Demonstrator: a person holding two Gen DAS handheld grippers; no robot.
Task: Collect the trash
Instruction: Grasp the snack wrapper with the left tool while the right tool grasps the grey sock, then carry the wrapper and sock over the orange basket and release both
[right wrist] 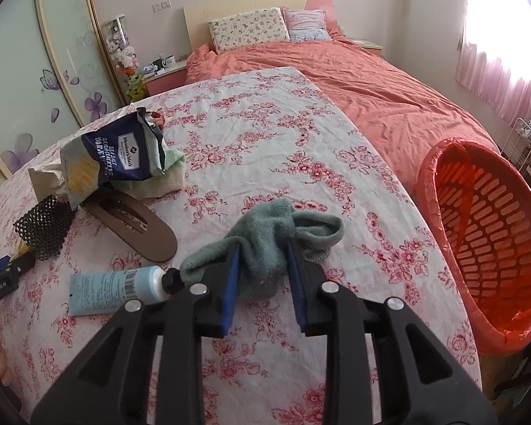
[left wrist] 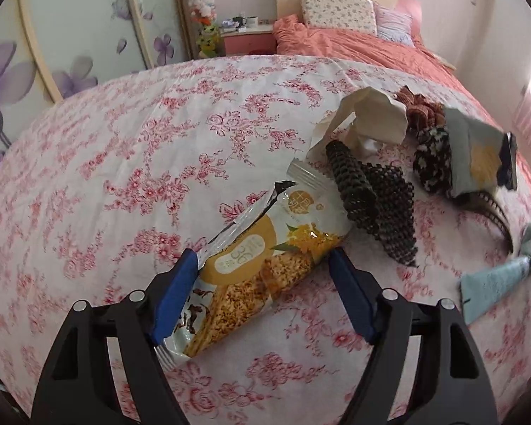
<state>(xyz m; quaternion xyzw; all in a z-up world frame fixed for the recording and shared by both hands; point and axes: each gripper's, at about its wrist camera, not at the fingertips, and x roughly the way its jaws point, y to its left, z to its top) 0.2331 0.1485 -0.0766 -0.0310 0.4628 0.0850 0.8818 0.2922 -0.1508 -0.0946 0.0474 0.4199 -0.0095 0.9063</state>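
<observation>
An opened yellow-and-white snack wrapper (left wrist: 251, 258) lies on the floral tablecloth (left wrist: 124, 177). My left gripper (left wrist: 262, 255) is open and straddles it; the left pad touches its edge and the right pad stands clear. In the right wrist view, my right gripper (right wrist: 262, 248) has narrow jaws shut on a bunched green sock (right wrist: 265, 226) that rests on the cloth. A blue cracker bag (right wrist: 113, 163) and a crumpled white paper bag (left wrist: 371, 117) lie further back. An orange bin (right wrist: 485, 233) with an orange liner stands past the table's right edge.
Black mesh netting (left wrist: 371, 198) lies just beyond the wrapper. A pale blue tube (right wrist: 113, 290) and a brown flat insole (right wrist: 138, 226) lie left of the sock. A brown scrunchie (left wrist: 421, 106) and dark patterned cloth (left wrist: 432, 163) sit by the cracker bag. A bed stands behind the table.
</observation>
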